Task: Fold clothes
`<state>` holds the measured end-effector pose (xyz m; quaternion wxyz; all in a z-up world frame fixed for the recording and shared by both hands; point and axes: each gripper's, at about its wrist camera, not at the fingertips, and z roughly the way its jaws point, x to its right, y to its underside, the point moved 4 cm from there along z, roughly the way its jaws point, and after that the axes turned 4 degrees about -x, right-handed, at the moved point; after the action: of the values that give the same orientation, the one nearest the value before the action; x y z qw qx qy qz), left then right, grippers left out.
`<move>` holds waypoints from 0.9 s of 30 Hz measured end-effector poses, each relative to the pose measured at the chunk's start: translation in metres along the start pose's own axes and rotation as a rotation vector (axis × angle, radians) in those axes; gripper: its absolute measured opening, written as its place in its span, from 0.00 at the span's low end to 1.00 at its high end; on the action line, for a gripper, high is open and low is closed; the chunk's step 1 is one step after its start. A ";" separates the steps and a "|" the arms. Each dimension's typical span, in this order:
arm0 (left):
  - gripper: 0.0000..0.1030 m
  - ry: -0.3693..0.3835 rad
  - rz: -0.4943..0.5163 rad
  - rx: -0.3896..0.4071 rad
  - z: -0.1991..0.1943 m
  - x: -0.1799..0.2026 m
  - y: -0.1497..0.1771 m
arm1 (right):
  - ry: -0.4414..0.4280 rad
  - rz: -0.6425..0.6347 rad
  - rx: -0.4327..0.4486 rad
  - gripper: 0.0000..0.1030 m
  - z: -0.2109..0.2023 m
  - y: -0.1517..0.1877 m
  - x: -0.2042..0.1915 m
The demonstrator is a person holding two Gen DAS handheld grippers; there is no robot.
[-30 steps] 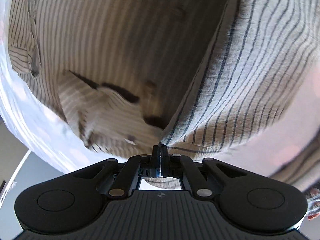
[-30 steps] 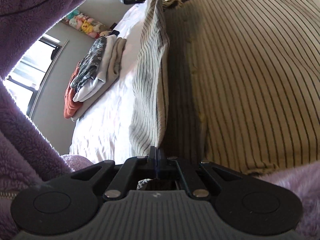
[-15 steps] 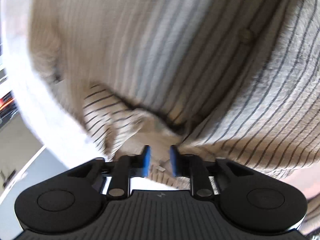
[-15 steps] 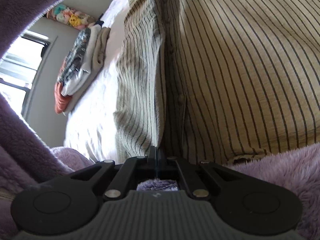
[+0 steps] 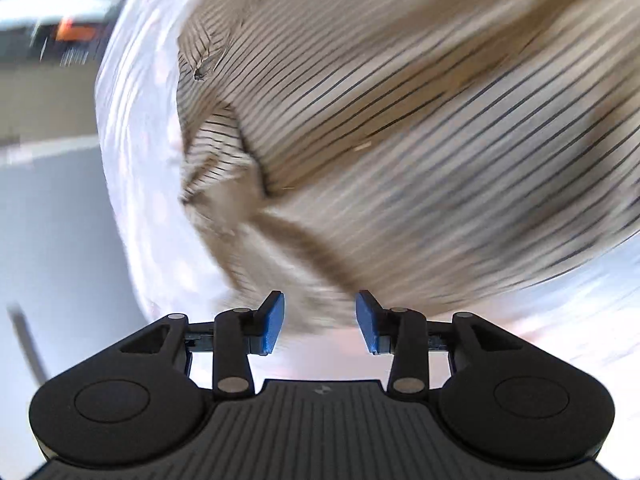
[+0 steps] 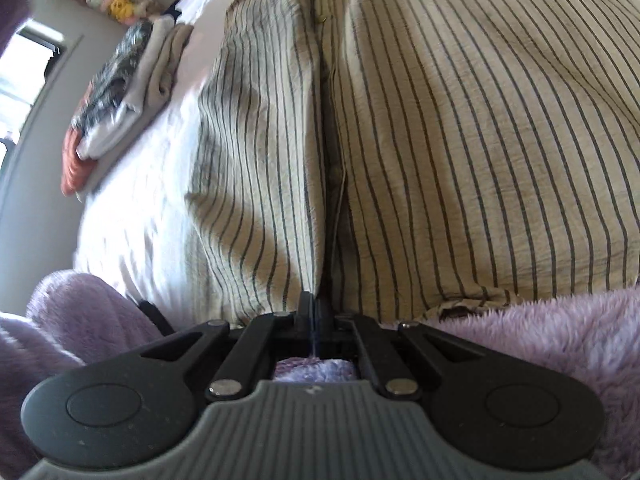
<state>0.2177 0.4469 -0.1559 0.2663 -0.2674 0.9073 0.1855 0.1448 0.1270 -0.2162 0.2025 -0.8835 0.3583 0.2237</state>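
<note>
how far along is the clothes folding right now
Done: a stack of folded clothes sits on the bed. In hand: the striped shirt, one side flap folded over; the right gripper is shut on its edge, while the left gripper is open, holding nothing. Left: the remaining folds, then stacking it.

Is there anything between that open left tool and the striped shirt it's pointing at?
Nothing visible. The left tool is open, with only the blurred edge of the striped shirt and white bedding directly ahead.
</note>
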 end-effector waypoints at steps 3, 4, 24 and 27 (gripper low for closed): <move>0.36 0.086 -0.195 0.036 -0.045 0.033 0.012 | 0.046 -0.030 -0.009 0.01 0.003 0.002 -0.006; 0.37 0.119 -0.268 0.049 -0.057 0.047 0.013 | 0.054 -0.035 -0.007 0.01 0.002 0.003 -0.007; 0.44 0.545 -1.496 0.003 -0.128 0.217 0.006 | 0.066 -0.147 0.124 0.33 -0.020 0.021 -0.030; 0.44 0.604 -1.591 -0.105 -0.109 0.231 0.002 | 0.062 -0.156 0.137 0.35 -0.022 0.021 -0.033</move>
<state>0.0093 0.3071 -0.2036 0.0512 -0.8754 0.4715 -0.0942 0.1138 0.1191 -0.1848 0.2679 -0.8993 0.3092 0.1546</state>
